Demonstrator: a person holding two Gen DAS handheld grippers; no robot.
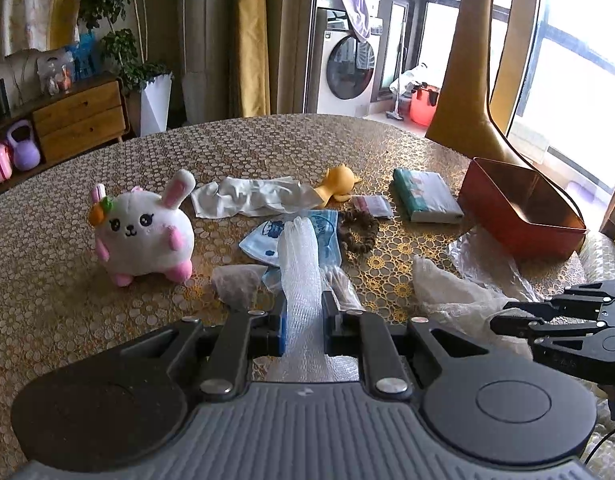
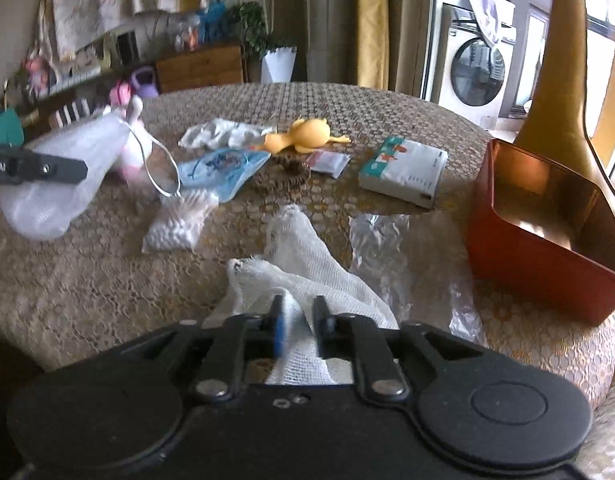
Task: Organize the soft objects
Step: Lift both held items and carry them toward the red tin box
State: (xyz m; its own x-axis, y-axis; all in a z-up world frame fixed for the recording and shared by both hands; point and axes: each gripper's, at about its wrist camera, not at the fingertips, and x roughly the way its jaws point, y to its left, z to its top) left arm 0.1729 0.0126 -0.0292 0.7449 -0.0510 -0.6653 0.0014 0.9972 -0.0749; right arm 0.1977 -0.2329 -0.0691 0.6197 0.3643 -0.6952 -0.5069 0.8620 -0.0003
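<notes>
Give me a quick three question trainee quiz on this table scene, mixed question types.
1. True or false: the red box holds the bunny plush.
2. The left hand-held gripper grips: A) white foam netting B) tissue pack C) yellow toy
3. Fill in: white gauze mesh lies between the fingers of the ___ hand-held gripper.

Key: 1 false; 2 A; 3 right

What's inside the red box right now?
The red box looks empty: bare shiny walls and floor show in both views. Its near wall hides the front strip of the floor, so something small and flat there couldn't be seen.
</notes>
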